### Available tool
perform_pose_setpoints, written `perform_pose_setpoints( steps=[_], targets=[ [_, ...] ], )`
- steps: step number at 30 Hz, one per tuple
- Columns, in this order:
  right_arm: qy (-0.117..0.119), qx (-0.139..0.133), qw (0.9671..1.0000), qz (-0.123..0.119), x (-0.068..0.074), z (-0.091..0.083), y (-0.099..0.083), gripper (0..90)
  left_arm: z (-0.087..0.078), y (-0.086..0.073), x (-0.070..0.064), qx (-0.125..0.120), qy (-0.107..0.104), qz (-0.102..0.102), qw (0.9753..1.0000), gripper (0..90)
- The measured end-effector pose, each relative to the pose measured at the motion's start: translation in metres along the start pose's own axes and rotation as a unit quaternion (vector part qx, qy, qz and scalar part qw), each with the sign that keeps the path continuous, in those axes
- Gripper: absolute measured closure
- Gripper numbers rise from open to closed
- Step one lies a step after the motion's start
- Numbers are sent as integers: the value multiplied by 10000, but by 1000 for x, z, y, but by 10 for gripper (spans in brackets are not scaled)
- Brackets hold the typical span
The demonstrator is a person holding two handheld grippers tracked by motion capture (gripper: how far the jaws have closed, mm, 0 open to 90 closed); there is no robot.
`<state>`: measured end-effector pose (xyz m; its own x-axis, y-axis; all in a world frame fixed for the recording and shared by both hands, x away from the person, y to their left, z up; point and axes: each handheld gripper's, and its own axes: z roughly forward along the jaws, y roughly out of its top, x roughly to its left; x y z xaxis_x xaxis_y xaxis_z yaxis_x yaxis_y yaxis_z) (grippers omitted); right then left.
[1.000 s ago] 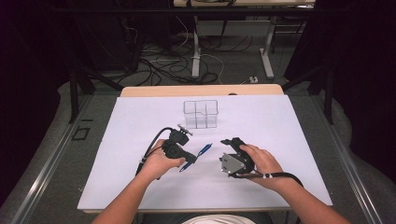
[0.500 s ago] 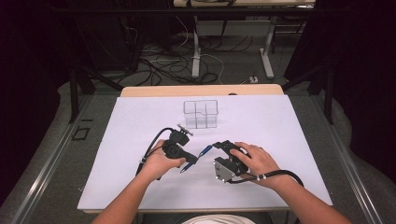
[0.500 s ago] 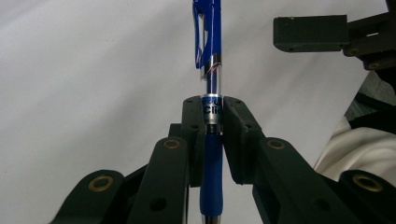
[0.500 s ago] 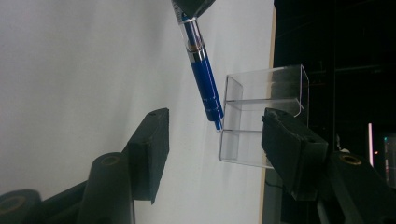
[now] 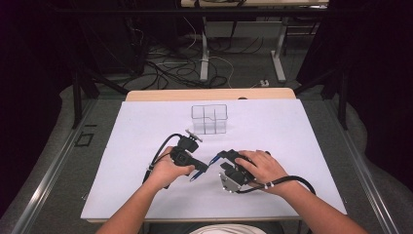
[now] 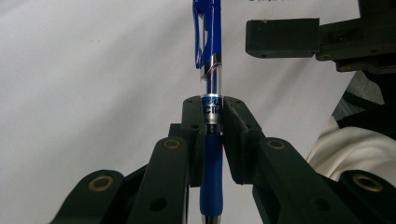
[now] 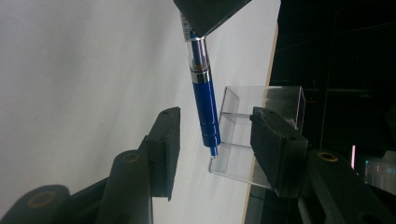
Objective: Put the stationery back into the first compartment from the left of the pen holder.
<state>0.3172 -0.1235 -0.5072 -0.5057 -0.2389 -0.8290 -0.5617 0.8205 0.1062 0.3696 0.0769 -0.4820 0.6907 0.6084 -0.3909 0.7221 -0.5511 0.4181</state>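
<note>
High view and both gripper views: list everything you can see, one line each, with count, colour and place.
pen: one, blue with a clear barrel, clamped in the left gripper, one end between the right gripper's open jaws
organiser box: one, clear plastic with compartments, at the far middle of the sheet
sheet: one, white, covering the table top
table: one, light wood edge at the far side
cables: several, dark and pale, on the floor beyond the table
left gripper: one, black, shut on the pen
right gripper: one, black, open around the pen's end
</note>
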Motion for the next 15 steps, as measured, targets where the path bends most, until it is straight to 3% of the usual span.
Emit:
perform_pose_setpoints(
  steps=[3,4,8,9,10,15],
  targets=[
    [-126,-13,9999,-91,0,2,1,542,0,0,0,-7,-63,-21,10000,794],
    [-32,56,9999,-126,0,2,2,545,0,1,0,-6,-94,-10,10000,794],
    [-68,47,9997,-213,-1,4,3,551,-1,1,0,-20,-204,-97,9997,794],
    [-299,7,9993,-226,0,4,3,553,-2,1,1,-25,-237,-111,9997,794],
    [-81,51,9997,-237,-2,4,3,558,-2,1,1,-27,-263,-116,9996,794],
    [-66,22,9994,-348,-1,6,5,604,-1,1,0,-19,-293,-93,9995,794]
  ],
)
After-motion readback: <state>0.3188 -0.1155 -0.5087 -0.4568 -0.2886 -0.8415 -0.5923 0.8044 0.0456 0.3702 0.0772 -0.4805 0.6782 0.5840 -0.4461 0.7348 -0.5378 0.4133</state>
